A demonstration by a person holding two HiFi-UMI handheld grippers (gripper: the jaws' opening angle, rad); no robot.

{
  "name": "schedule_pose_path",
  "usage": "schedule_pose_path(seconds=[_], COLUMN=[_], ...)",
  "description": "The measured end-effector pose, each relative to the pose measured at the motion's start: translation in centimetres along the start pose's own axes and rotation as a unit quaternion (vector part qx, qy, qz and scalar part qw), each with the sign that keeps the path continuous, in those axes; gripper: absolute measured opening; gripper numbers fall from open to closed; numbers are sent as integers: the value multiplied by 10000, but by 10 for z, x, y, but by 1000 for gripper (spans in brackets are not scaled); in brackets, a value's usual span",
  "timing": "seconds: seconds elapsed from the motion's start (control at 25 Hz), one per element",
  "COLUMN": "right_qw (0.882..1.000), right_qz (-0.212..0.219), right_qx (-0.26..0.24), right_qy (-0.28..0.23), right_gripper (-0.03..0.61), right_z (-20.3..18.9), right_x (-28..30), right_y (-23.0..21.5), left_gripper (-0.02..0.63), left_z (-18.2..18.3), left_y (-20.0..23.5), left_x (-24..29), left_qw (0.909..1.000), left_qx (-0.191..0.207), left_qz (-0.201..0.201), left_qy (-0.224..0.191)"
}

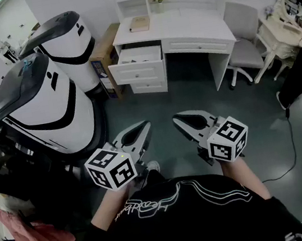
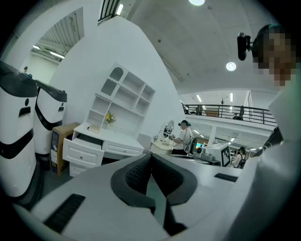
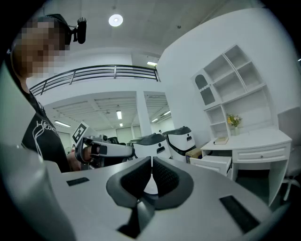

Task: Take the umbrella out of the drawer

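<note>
Holding left tongs (image 1: pixel 145 127) and right tongs (image 1: pixel 178 120) side by side, both pressed together, empty, well apart from open drawer (image 1: pixel 139 55) under far white tabletop (image 1: pixel 192 22).

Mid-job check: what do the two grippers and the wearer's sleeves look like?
Both the left gripper and right gripper have white shells with black inlays; their tongs are lined with dark dimpled pads. Each carries a white cube printed with black square markers. The person wears a black top with a white line print.
</note>
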State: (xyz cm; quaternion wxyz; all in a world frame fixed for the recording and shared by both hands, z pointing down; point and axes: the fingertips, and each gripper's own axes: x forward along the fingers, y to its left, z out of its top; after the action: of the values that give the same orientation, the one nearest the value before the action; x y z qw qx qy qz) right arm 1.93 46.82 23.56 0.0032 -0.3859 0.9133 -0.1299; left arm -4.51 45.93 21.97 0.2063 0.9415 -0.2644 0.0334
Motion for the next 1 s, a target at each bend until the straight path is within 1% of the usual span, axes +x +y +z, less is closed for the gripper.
schedule_pose_path(seconds=[0.24, 0.44, 0.76, 1.0], right_qw=[10000, 9996, 9992, 9988], right_qz=[-22, -208, -286, -284], right_qx=[1, 139, 242, 320], right_qy=[-49, -111, 130, 236], right_gripper=[48, 48, 49, 49], right_z=[-1, -7, -26, -28], right_x=[-2, -2, 40, 84], right_y=[-1, -23, -58, -106], left_gripper=[20, 20, 20, 20], left_z=[-3, -7, -14, -3], left_y=[-5, 4, 57, 110], left_x=[4, 17, 39, 75], left_qw=[9999, 9999, 9996, 9993], left_qx=[66, 68, -202, -308], left_qz=[-43, -9, 19, -2], left_qy=[94, 139, 196, 230])
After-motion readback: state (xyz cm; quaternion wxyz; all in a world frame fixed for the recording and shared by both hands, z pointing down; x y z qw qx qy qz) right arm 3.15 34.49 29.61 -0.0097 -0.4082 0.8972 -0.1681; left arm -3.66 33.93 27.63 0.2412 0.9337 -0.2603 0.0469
